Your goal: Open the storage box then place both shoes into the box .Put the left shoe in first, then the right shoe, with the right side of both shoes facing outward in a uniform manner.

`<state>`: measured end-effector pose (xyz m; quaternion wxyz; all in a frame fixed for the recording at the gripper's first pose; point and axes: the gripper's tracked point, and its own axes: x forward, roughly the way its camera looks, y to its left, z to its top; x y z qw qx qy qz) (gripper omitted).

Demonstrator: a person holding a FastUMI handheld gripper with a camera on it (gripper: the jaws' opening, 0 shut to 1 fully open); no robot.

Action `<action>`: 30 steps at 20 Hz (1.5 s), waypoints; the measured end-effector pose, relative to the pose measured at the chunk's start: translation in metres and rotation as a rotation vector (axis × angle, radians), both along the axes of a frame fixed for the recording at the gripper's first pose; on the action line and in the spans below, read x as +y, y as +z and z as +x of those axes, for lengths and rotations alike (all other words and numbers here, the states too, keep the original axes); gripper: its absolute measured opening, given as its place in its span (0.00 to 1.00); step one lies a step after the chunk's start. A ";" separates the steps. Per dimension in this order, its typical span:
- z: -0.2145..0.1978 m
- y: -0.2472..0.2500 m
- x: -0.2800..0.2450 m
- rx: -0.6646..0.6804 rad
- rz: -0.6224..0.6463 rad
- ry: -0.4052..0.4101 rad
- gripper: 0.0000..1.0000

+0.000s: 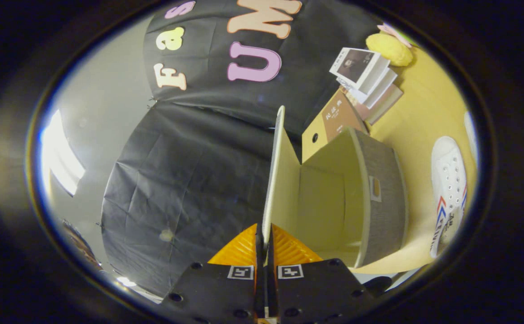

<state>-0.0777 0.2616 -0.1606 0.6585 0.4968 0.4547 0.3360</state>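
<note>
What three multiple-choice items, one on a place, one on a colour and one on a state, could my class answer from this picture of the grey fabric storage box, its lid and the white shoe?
1. Where is the white lace-up shoe?
A. Inside the box
B. On the yellow table beside the box
C. On the pile of books

2. What colour is the outside of the fabric storage box?
A. Grey
B. Red
C. Blue

3. What is the gripper doing?
A. Open, holding nothing
B. Shut on the shoe
C. Shut on the box's cream lid

Answers:
1 B: the shoe lies on the table beyond the box's grey wall.
2 A: the outer wall is grey, the inside cream.
3 C: both fingers press on the lid's edge, and the lid stands raised with the box open and no shoe seen in it.
</note>
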 end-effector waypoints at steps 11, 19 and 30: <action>0.002 0.059 0.094 -0.109 0.019 0.079 0.06; -0.009 0.067 0.170 -0.186 -0.015 0.159 0.30; -0.008 0.058 0.158 -0.327 -0.150 0.154 0.98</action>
